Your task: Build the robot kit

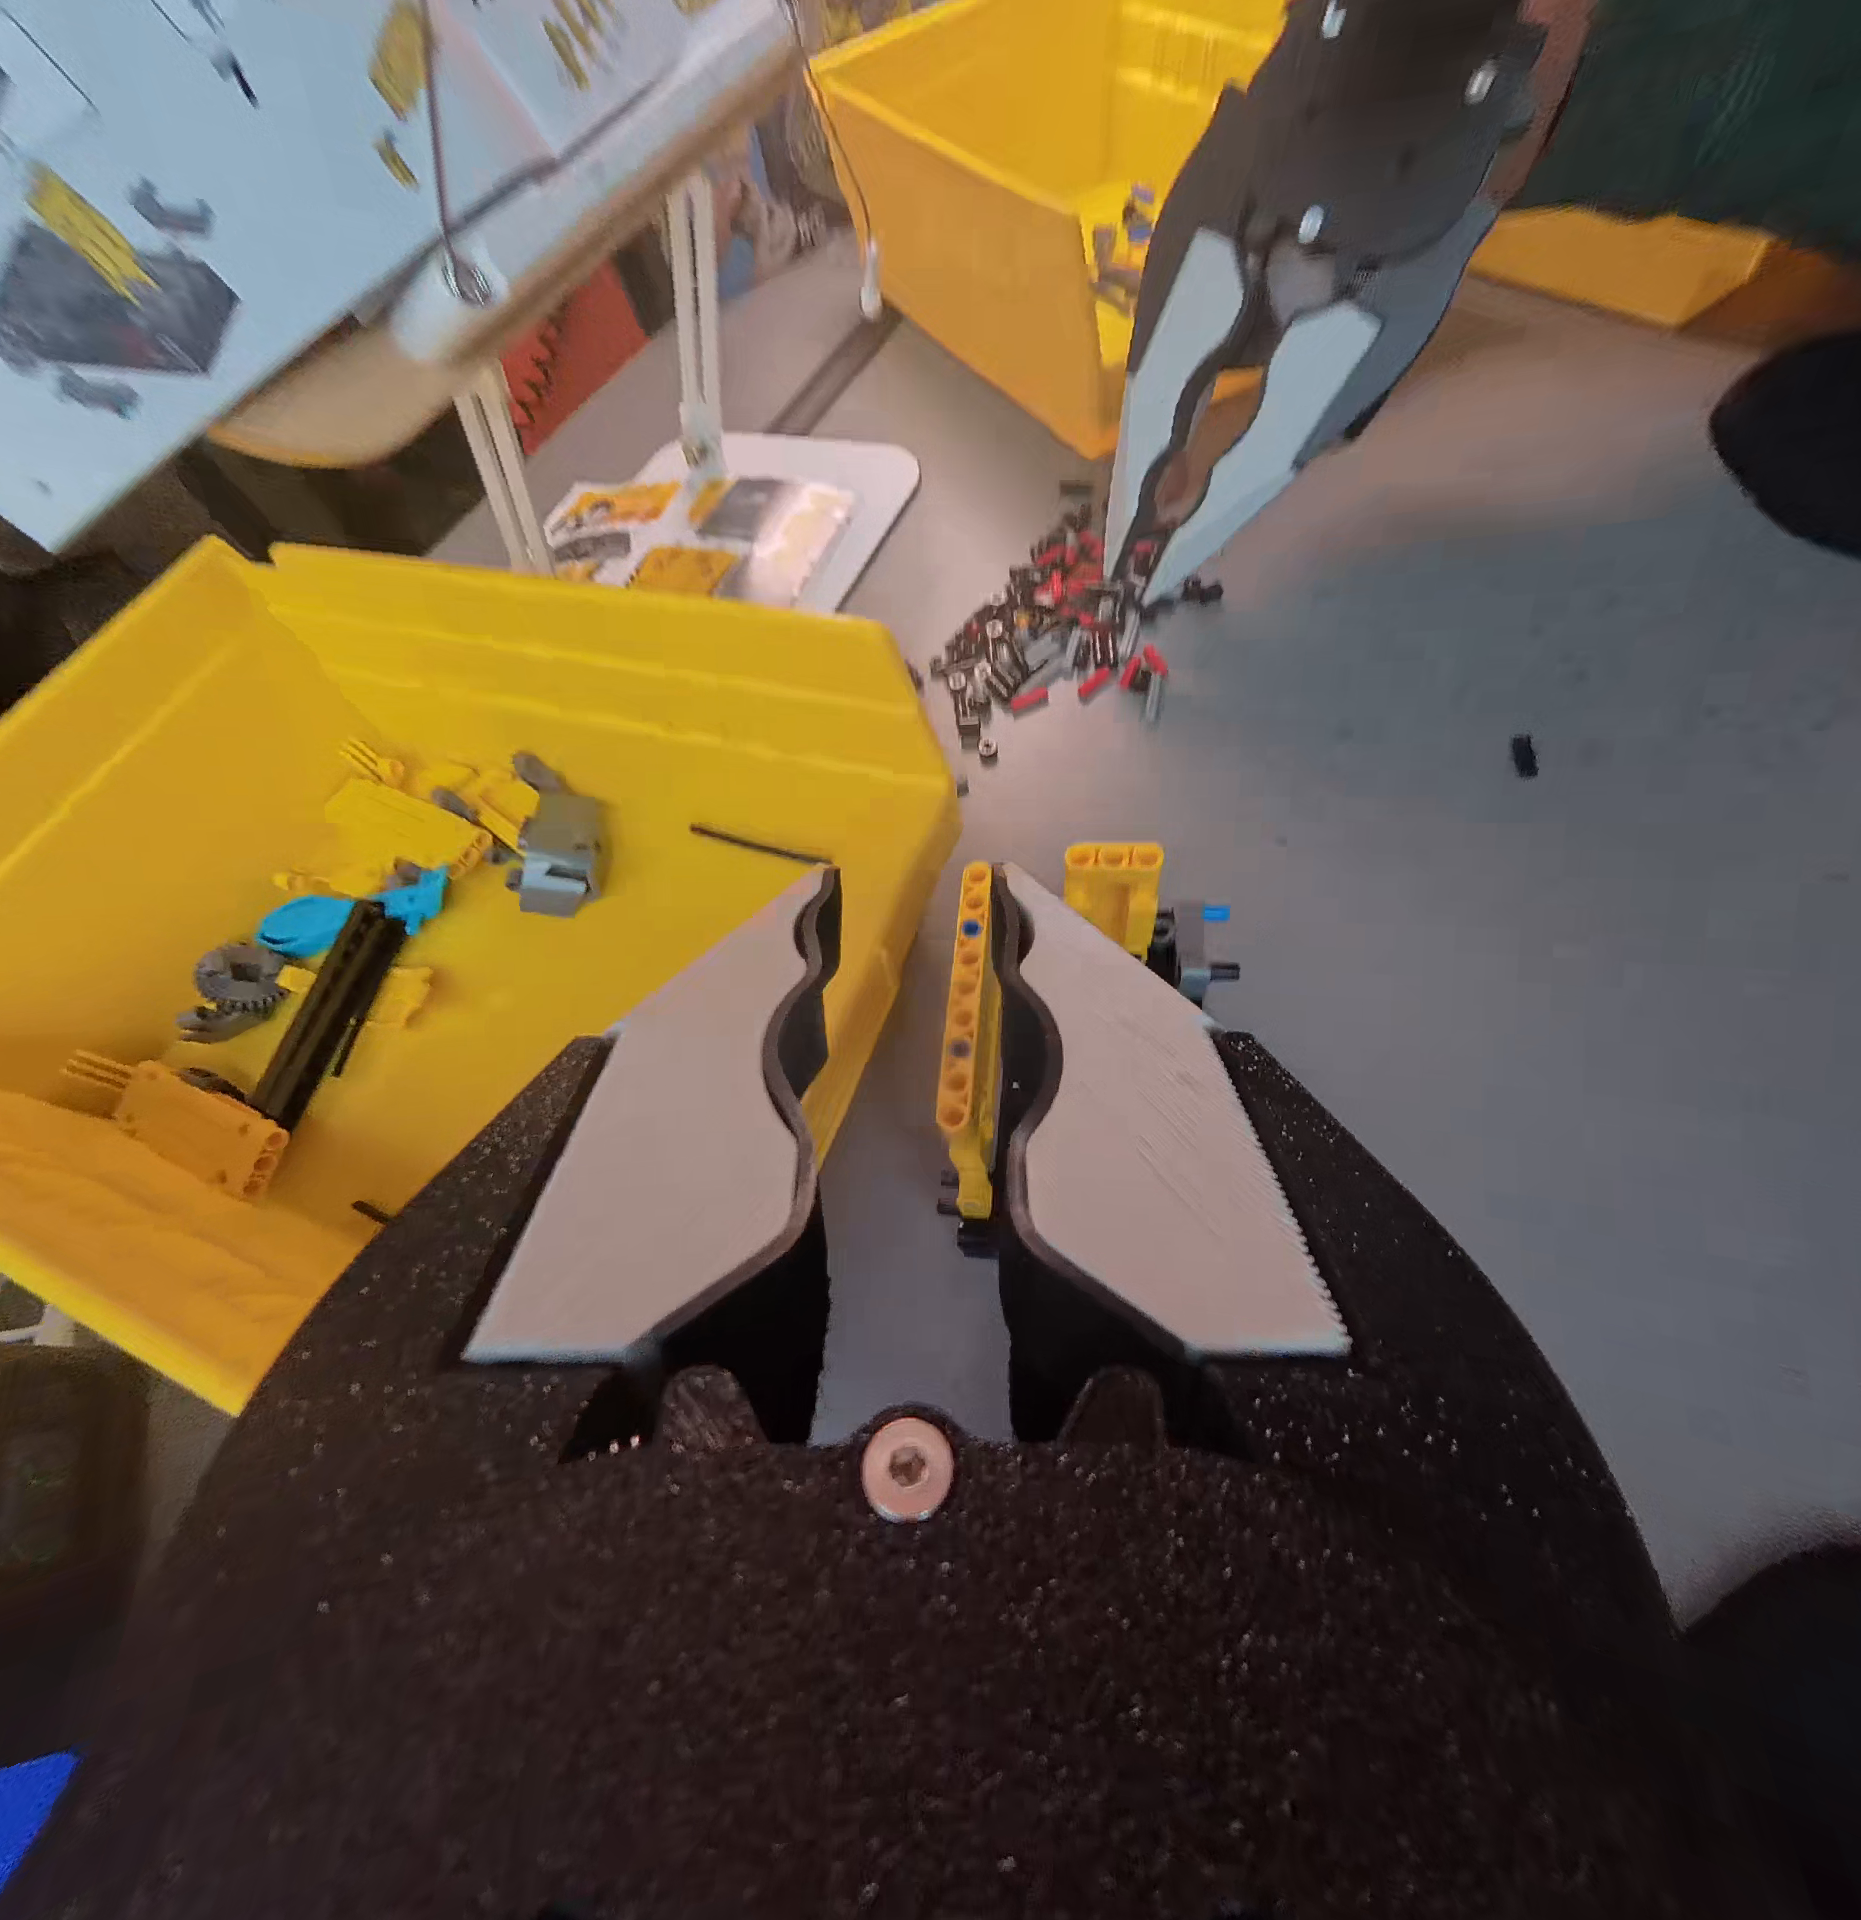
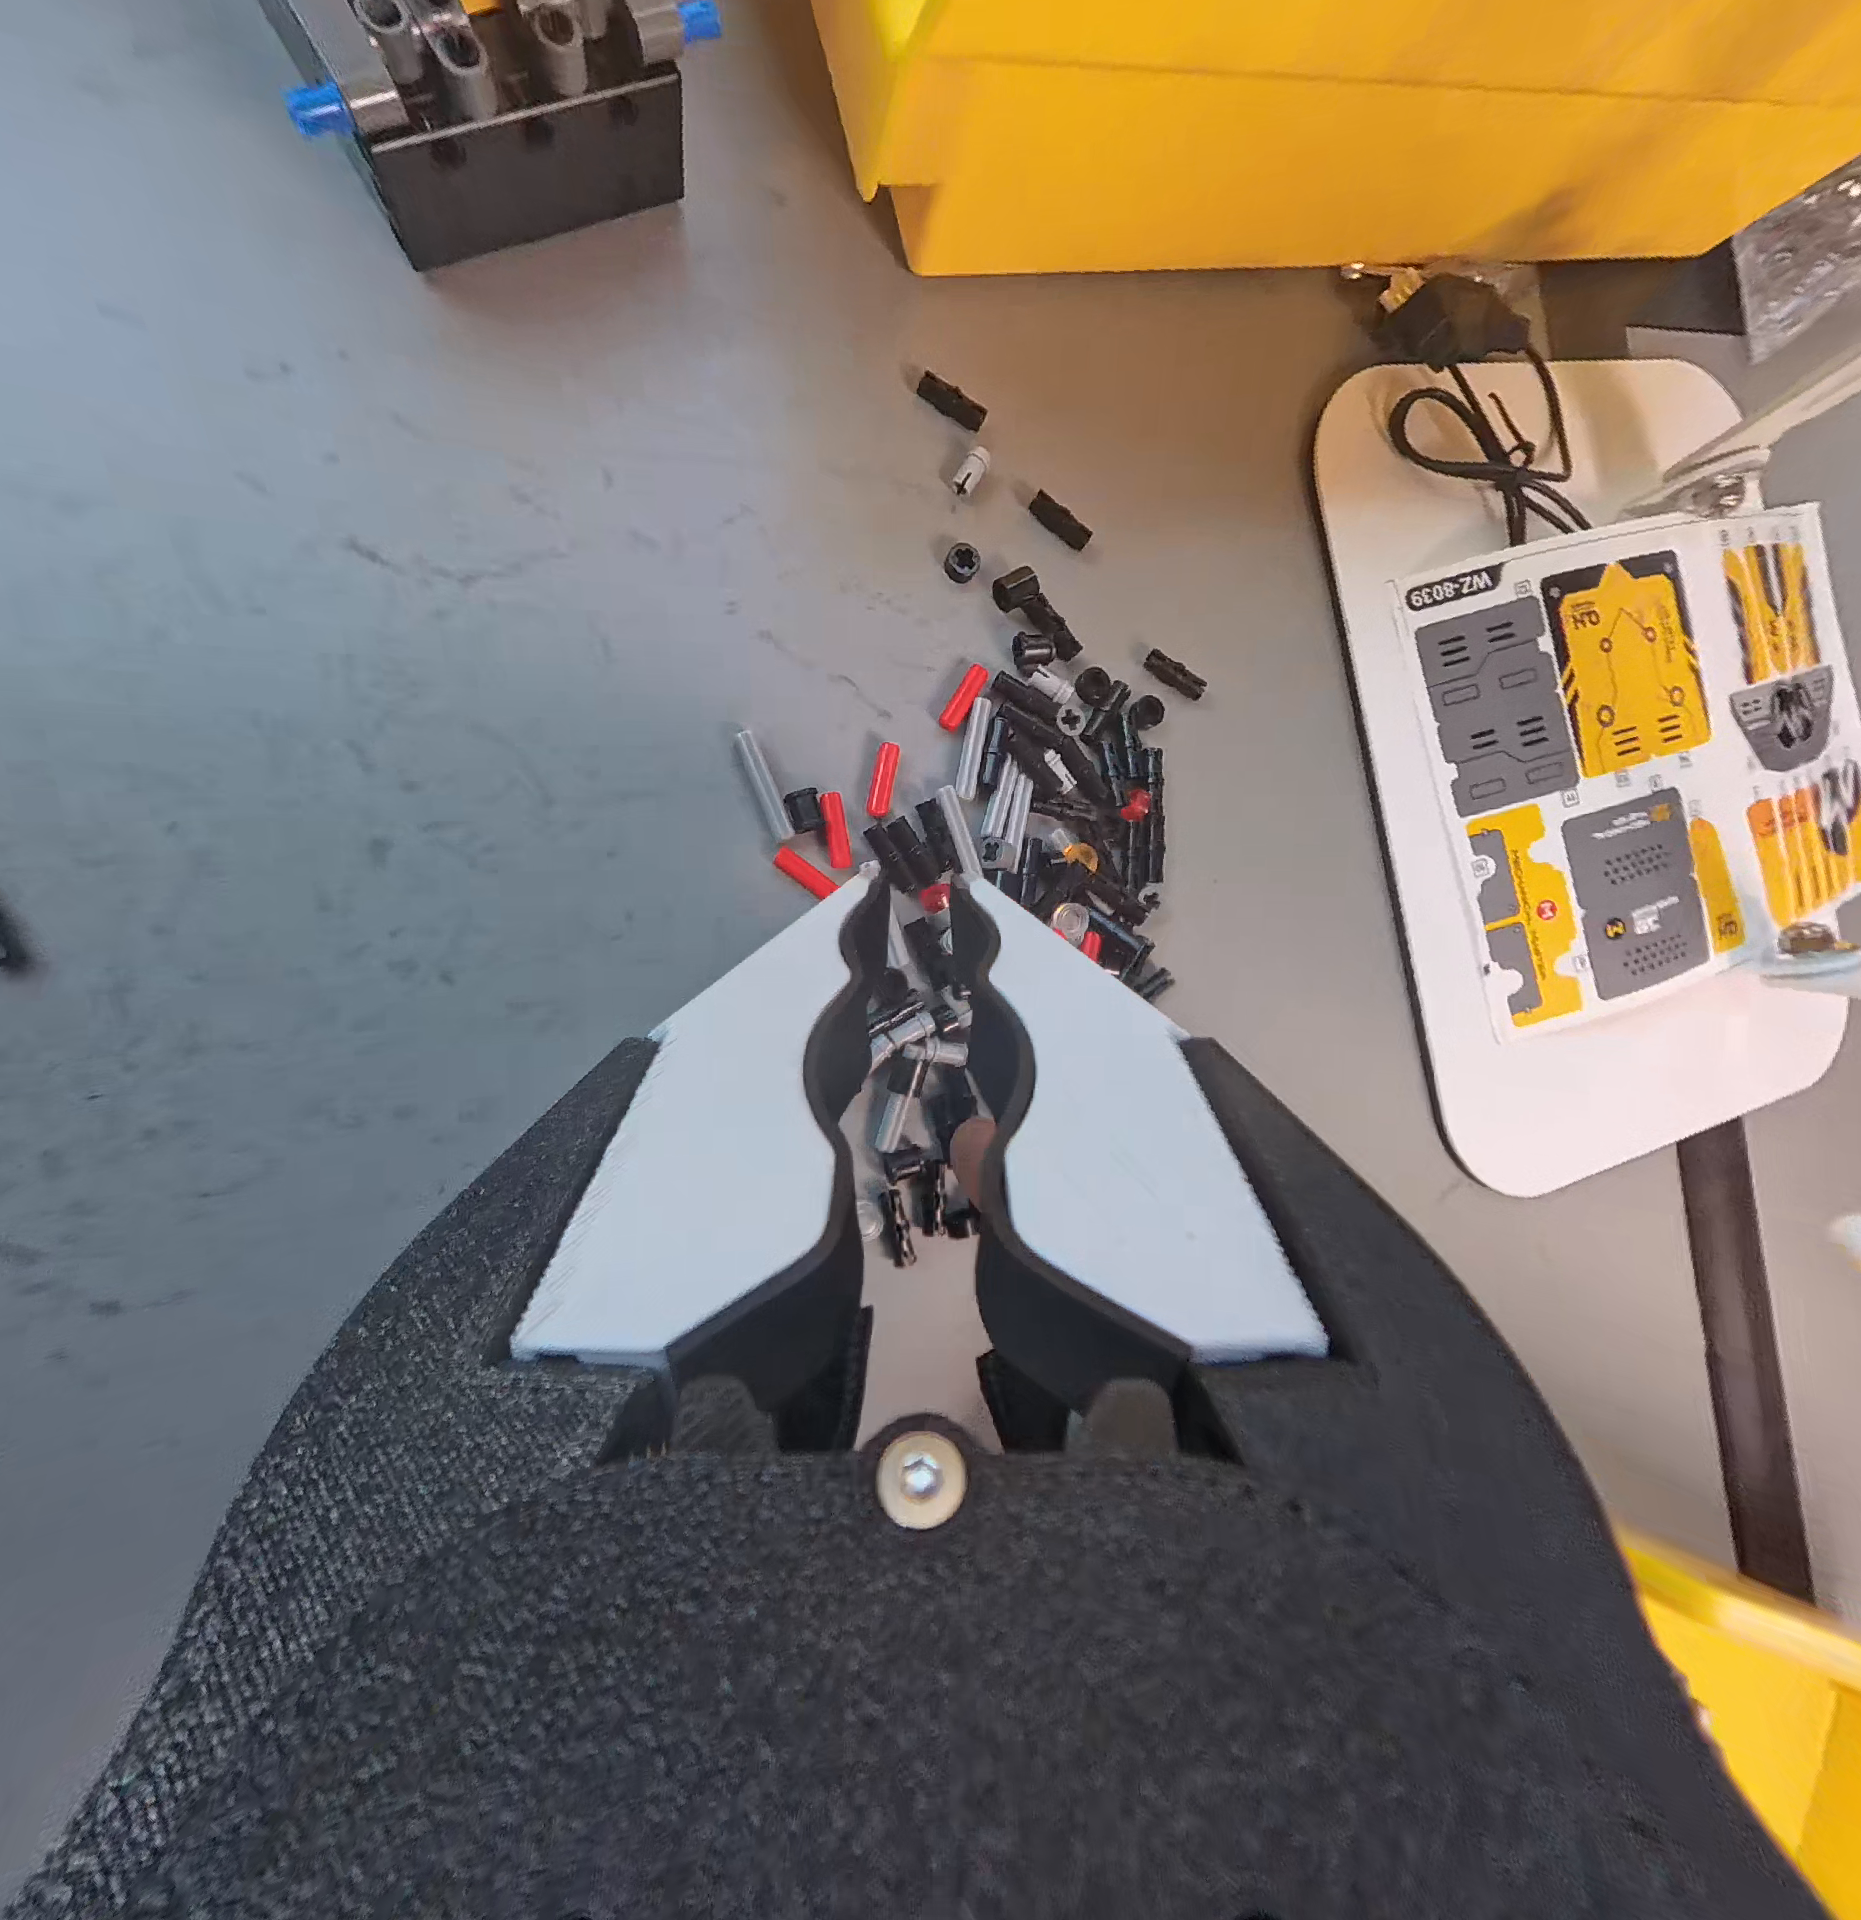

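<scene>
Left wrist view shows the left tongs [image 1: 915, 883] with a clear gap between the tips and nothing clamped; a long yellow beam with holes [image 1: 970, 1029] stands on edge against the inner face of the right-hand finger, while the other finger is apart from it. Just beyond sits the small yellow and black block model [image 1: 1144, 914] the beam seems joined to, though the joint is hidden. To the left is a yellow bin [image 1: 593, 665] holding yellow, grey, black and blue parts. All of this rests on a grey table [image 1: 1477, 1039].

The right tongs [image 2: 910, 894] are parted only narrowly, tips down at the near edge of a pile of small pins [image 2: 1051, 769] in black, red and grey. Whether a pin is pinched I cannot tell. A sticker sheet [image 2: 1632, 769] lies on a white plate [image 2: 1591, 1122] to the right.

The beam looks stiff, light and smooth, so it should be pinched across its flat sides near mid-length. The pins are tiny and likely to roll or skid; each is best taken singly across its barrel.
</scene>
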